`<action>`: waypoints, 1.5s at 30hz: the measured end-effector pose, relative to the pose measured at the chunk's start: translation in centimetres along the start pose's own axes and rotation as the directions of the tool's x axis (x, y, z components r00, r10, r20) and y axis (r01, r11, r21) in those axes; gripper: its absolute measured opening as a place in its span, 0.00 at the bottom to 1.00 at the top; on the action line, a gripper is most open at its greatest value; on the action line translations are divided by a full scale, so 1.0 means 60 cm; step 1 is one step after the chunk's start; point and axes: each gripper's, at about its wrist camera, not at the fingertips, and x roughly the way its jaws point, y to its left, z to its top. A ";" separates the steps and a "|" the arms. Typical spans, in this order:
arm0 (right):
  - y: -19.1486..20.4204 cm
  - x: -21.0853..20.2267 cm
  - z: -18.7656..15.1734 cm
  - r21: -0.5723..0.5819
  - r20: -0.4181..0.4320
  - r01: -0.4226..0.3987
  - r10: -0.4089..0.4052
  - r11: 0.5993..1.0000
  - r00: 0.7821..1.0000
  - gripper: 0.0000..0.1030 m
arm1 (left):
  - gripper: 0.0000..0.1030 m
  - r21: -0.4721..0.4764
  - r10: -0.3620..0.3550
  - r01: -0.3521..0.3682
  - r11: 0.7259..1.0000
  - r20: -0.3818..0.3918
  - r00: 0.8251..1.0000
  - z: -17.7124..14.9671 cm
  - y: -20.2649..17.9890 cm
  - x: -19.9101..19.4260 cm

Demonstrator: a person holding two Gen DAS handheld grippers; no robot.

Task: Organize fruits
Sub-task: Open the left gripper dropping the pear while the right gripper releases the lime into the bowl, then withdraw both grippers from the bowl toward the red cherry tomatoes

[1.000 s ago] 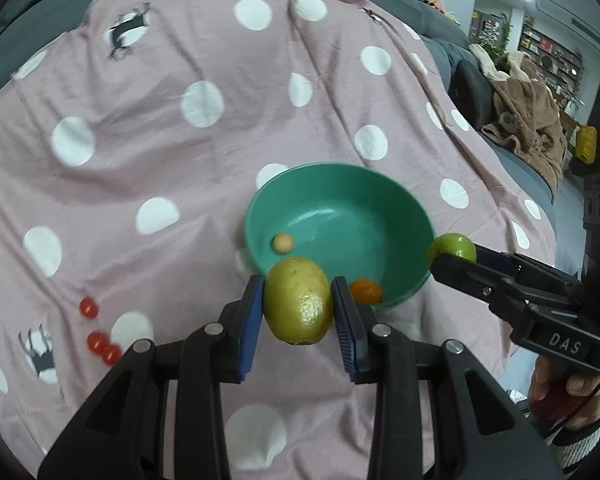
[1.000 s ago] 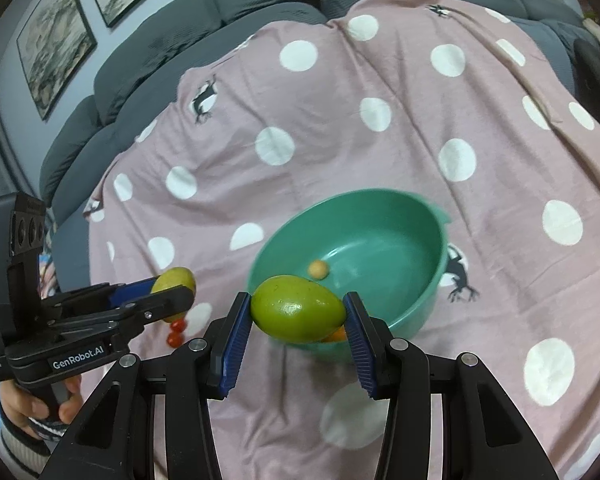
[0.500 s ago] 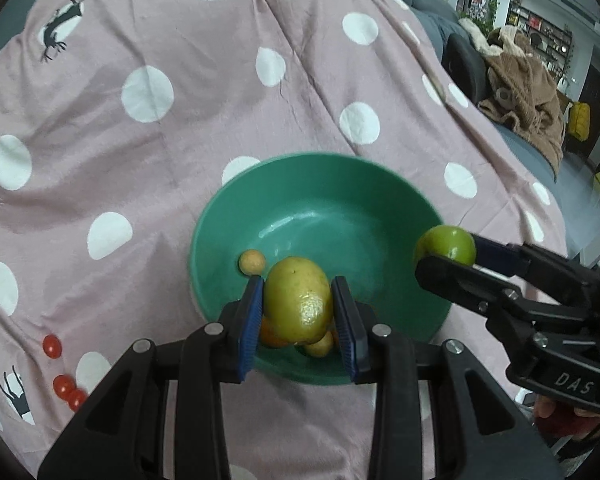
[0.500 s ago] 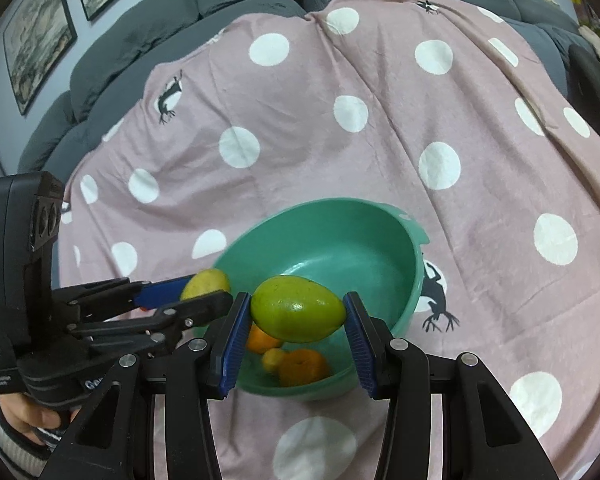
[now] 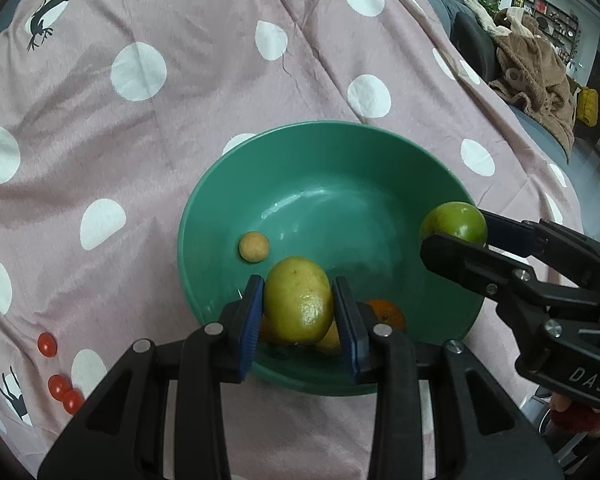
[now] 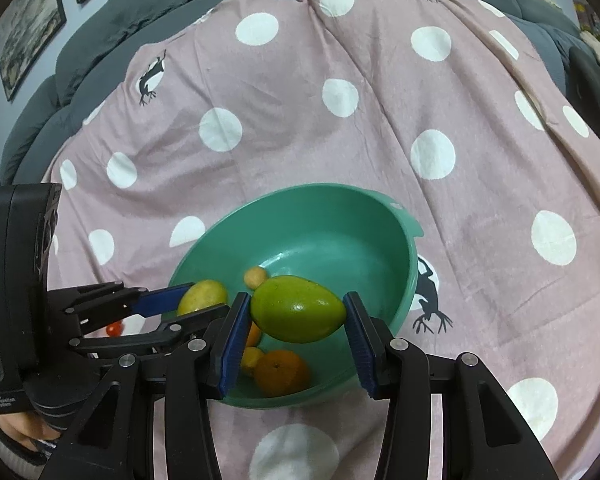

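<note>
A green bowl sits on a pink polka-dot cloth. My left gripper is shut on a yellow-green lemon over the bowl's near side; the lemon also shows in the right wrist view. My right gripper is shut on a green mango above the bowl's near rim; in the left wrist view the mango is at the bowl's right rim. Inside lie an orange, a small tan fruit and a small yellow fruit.
Three red cherry tomatoes lie on the cloth left of the bowl. A grey sofa backs the cloth. A brown garment lies at the far right.
Both grippers have moved forward with their fruits and now hang over the bowl instead of in front of it. More fruit in the bowl's near side has come into view.
</note>
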 end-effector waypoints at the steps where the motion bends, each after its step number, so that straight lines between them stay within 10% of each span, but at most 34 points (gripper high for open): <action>1: 0.000 0.001 0.000 0.000 -0.001 0.003 -0.003 1.000 1.000 0.46 | 0.34 0.000 0.001 -0.001 1.000 -0.001 1.000 -0.001 0.000 0.000; 17: -0.001 -0.022 0.003 0.048 0.007 0.018 -0.019 0.999 1.000 0.56 | 0.67 -0.024 0.036 -0.034 0.999 0.067 0.997 -0.011 0.016 -0.054; 45: 0.159 -0.076 -0.099 -0.067 -0.093 -0.250 0.243 0.966 0.966 0.56 | 0.74 -0.321 0.186 -0.185 0.929 -0.027 0.982 -0.247 0.149 -0.201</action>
